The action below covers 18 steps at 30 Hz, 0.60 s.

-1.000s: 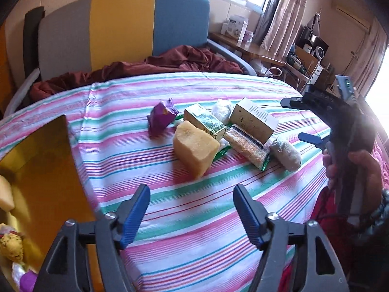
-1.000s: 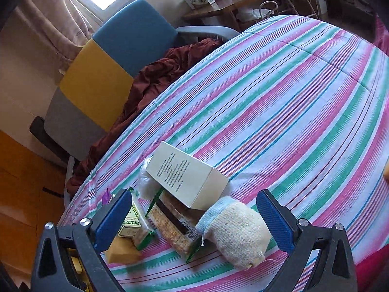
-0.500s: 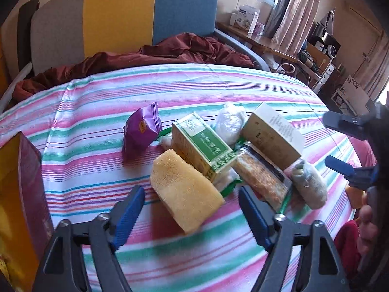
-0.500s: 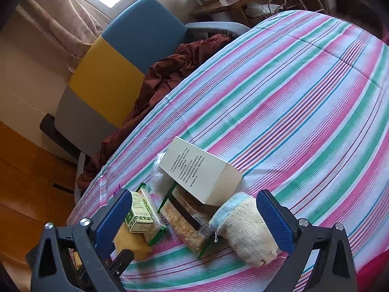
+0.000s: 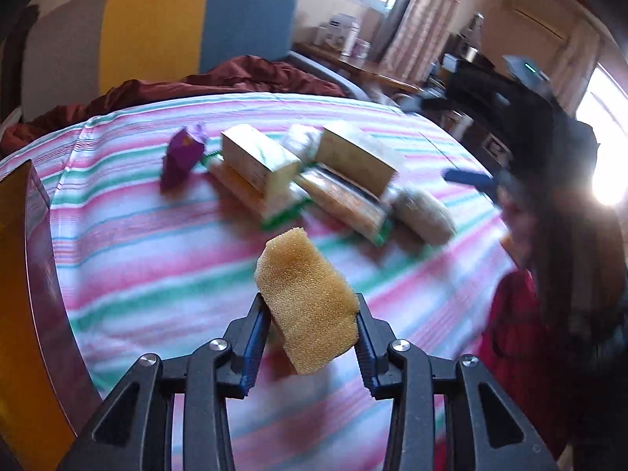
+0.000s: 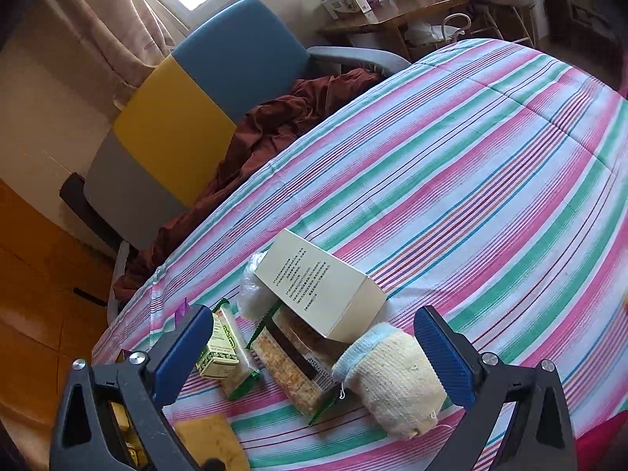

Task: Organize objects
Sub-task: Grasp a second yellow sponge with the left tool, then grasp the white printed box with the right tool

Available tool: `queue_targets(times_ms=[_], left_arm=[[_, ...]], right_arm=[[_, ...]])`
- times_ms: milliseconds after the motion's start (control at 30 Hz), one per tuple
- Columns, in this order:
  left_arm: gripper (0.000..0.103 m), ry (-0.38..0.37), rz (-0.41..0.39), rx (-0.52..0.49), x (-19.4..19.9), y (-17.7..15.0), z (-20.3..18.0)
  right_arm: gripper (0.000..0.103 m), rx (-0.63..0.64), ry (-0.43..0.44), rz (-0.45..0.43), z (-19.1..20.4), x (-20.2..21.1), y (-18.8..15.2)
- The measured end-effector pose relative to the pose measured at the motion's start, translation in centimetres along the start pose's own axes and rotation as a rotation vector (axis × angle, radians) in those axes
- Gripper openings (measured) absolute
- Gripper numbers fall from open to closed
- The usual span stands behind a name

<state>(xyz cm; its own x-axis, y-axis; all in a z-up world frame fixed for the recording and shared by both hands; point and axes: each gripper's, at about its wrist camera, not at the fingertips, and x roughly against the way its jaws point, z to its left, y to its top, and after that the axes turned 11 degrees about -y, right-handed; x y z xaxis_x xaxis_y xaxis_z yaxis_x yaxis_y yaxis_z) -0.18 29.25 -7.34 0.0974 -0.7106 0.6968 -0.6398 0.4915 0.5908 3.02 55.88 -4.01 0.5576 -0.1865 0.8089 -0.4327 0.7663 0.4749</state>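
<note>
Now the left gripper (image 5: 312, 324) has its jaws clenched on the yellow sponge (image 5: 308, 306), low in the frame's centre above the striped surface (image 5: 157, 243). Right gripper (image 6: 314, 357) jaws spread wide over the sock (image 6: 392, 376).

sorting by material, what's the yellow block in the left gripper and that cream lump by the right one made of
Yellow block: looks like foam sponge, matte, its surface pitted with open pores. Cream lump: seems knitted fabric, probably a rolled sock, with ribbed stitches, a pale blue cuff and loose thread ends.
</note>
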Motion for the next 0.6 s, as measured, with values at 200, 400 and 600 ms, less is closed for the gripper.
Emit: queue_targets(times_ms=[200,400,600], left_arm=[[0.036,0.008,0.011,-0.127,0.1,-2.6,-2.6],[0.035,-0.015,-0.008,-0.064,0.3,-2.4,-1.3],[0.035,-0.018,-0.011,-0.064,0.3,-2.7,-1.4]], right_arm=[[0.103,0.039,-0.049,0.012,0.5,-0.6,-0.2],[0.103,0.092,-0.108,0.02,1.2,-1.1,-0.5],[0.103,0.119,-0.153,0.013,1.6,-1.3,-0.6]])
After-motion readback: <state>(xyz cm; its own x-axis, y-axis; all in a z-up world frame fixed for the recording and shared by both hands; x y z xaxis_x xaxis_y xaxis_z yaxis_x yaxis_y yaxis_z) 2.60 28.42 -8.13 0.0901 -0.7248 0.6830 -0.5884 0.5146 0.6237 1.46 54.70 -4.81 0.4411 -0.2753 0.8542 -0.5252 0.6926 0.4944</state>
